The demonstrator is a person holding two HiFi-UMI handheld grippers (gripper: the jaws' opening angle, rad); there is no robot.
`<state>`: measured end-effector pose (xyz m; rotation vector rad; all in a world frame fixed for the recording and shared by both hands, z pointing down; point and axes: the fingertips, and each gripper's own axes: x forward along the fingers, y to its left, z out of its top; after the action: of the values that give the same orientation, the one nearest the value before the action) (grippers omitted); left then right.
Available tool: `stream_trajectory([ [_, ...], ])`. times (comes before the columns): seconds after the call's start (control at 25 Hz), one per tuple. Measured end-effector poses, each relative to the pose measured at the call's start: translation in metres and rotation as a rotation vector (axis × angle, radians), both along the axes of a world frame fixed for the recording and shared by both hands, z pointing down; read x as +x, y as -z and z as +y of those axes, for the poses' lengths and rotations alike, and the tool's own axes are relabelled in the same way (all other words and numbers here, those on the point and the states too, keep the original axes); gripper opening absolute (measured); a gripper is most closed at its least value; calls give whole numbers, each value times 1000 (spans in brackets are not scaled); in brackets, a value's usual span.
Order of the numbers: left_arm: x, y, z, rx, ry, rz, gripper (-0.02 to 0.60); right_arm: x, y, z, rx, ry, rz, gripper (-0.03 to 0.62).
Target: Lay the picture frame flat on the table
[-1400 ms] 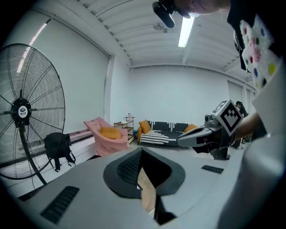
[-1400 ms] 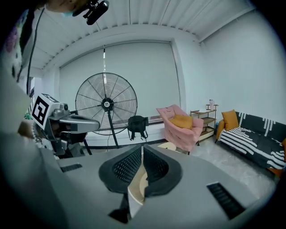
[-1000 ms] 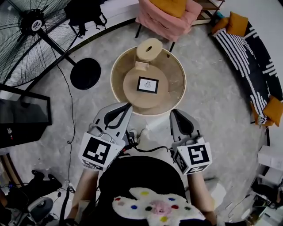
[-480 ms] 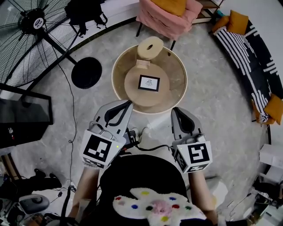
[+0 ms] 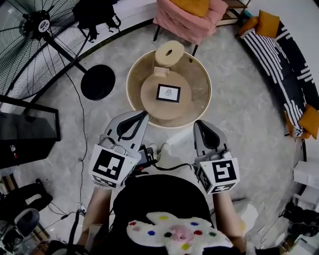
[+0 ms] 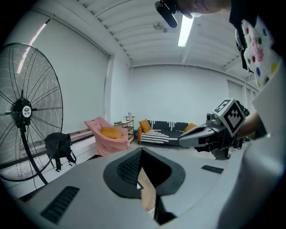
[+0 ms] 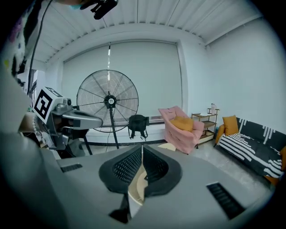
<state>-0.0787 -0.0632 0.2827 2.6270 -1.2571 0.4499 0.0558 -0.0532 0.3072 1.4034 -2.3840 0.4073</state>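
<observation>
The picture frame (image 5: 168, 93), black-edged around a white print, rests on the wooden disc of the round table (image 5: 199, 82), its face turned up toward the head camera. Whether it lies flat or leans back I cannot tell. A beige ring-shaped block (image 5: 168, 54) sits at the table's far rim. My left gripper (image 5: 142, 116) hangs short of the table's near edge, jaws shut and empty (image 6: 141, 152). My right gripper (image 5: 198, 125) hovers beside it, shut with nothing between its pads (image 7: 142, 150). Each gripper view shows the other gripper, the right one (image 6: 210, 134) and the left one (image 7: 67, 118).
A large standing fan (image 5: 37, 30) with a round black base (image 5: 97, 82) stands left of the table. A pink armchair (image 5: 192, 15) is behind it, a striped sofa (image 5: 284, 64) at the right, and a dark cabinet (image 5: 25, 132) at the left. Cables run over the floor.
Both grippers have kept still in front of the table. Only the head camera has shifted slightly, and dark things at the lower left of the floor have moved.
</observation>
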Motion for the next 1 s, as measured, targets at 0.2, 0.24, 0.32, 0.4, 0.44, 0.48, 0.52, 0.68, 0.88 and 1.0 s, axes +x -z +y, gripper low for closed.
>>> stream_trajectory([
  [0.2,2,1,-2,11,-12,-3,15,-1,3,-2,-3,2,3,38],
  [0.24,3,1,-2,11,-13,-2,15,-1,3,-1,-5,3,4,38],
  [0.32,3,1,-2,10,-13,-1,15,-2,3,-1,-10,5,8,38],
  [0.4,3,1,-2,9,-13,1,15,-2,4,-1,-2,5,3,37],
  [0.44,3,1,-2,9,-12,2,15,-3,4,-2,4,4,-2,37],
  [0.48,2,1,-2,9,-11,1,15,-3,4,-2,6,4,-5,37],
  [0.52,2,1,-2,10,-10,0,15,-4,3,-1,1,5,-5,37],
  [0.68,1,1,-3,7,-3,4,15,-5,3,-1,2,2,-10,37],
  [0.88,0,0,-2,11,-8,-4,15,-5,2,-1,-3,-5,-21,37],
  [1.0,0,-1,-1,10,-6,-5,15,-5,1,2,-7,-1,-14,37],
])
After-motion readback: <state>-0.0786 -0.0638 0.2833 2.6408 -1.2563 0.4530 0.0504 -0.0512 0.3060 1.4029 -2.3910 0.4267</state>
